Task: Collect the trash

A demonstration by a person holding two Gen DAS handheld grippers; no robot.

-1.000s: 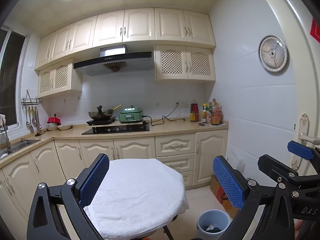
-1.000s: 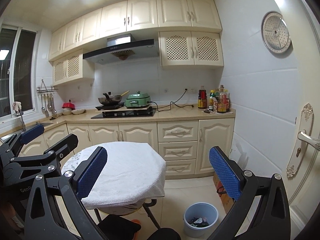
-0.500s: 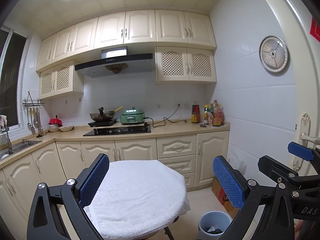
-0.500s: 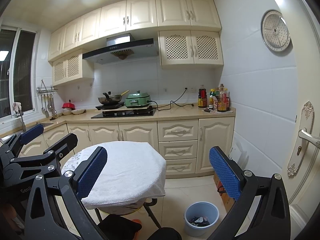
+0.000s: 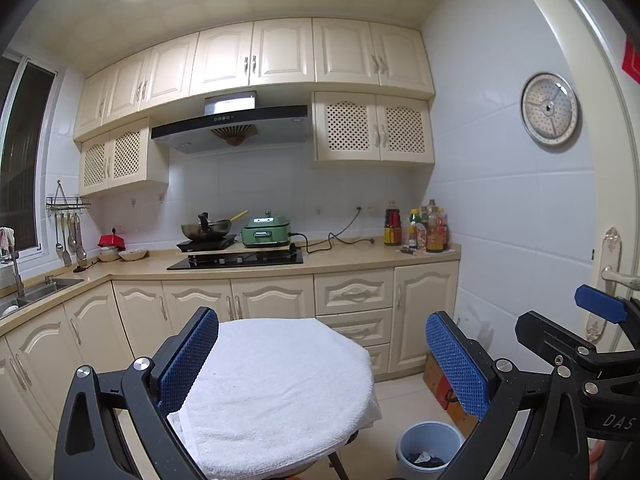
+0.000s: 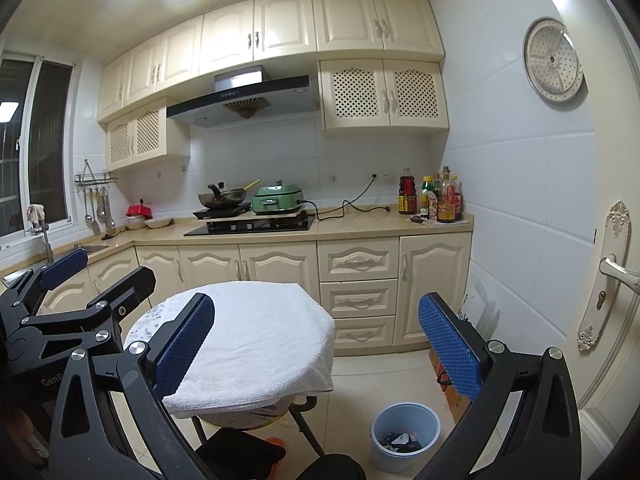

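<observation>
Left gripper (image 5: 320, 364) held level above round table, blue pads spread wide, nothing between them. Right gripper (image 6: 316, 352) alongside, same height, also spread wide and empty; its black frame shows at right edge of left view.

One round table, white towel (image 6: 256, 340) draped over top. One pale blue trash bin (image 6: 404, 436) on floor right of table, below right gripper's right finger; crumpled scraps inside. One wok (image 6: 222, 197) and one green cooker (image 6: 278, 199) on counter. One round steamer rack (image 6: 554, 60) on wall.
</observation>
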